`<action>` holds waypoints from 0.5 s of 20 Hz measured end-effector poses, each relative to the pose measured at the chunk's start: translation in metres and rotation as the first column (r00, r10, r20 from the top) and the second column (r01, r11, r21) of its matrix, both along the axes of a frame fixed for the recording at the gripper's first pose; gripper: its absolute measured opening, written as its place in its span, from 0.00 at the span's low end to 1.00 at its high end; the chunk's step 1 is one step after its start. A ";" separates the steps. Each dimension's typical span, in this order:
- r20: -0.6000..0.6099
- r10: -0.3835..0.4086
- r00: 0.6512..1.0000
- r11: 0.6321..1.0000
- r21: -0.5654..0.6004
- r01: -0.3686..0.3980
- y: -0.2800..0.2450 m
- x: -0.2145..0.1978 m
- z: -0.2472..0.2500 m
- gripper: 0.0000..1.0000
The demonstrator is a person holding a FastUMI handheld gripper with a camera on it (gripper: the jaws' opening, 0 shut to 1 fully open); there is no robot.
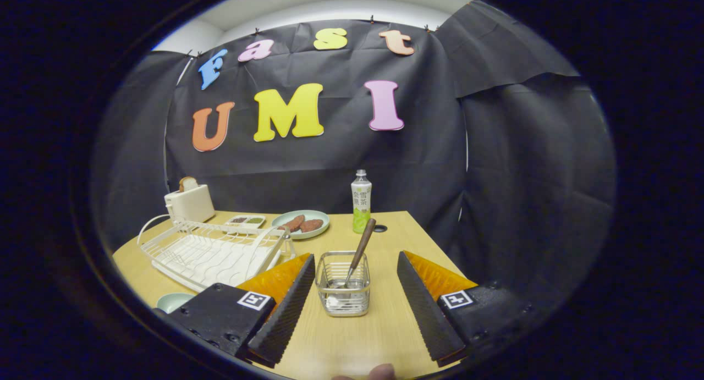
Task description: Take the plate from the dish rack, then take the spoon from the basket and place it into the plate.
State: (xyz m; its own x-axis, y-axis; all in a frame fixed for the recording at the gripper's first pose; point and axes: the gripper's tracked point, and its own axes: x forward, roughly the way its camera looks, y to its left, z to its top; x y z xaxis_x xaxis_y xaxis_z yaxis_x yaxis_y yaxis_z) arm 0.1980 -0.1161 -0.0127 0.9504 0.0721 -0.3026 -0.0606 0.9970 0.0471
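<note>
Tool: the tool [356, 308] is wide open and low over the desk [379, 336], holding nothing.
Basket: the basket [343, 284] sits between its fingers.
Spoon: the spoon [360, 249] leans in the basket.
Dish rack: the dish rack [212, 251] is left of the basket.
Plate: a pale plate [173, 300] peeks out lower left.

Even overhead light, soft shadows on the pale wooden tabletop [352, 336]; sharp centre, fisheye bending strongest toward 3 and 9 o'clock.
</note>
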 end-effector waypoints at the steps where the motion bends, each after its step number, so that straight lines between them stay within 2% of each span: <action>1: -0.011 0.011 1.000 1.000 0.003 -0.011 -0.002 0.015 0.000 0.97; 5: -0.067 0.056 0.996 0.998 0.033 -0.054 -0.003 0.071 -0.016 0.97; 8: -0.108 0.054 0.993 0.998 0.049 -0.049 -0.007 0.104 -0.032 0.96; 10: -0.139 0.066 0.988 0.996 0.076 -0.056 -0.005 0.117 -0.041 0.90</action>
State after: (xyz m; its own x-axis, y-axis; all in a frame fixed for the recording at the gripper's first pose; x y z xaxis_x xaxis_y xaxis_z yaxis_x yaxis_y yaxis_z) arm 0.3151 -0.1208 -0.0534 0.8918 0.1551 -0.4251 -0.1093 0.9854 0.1304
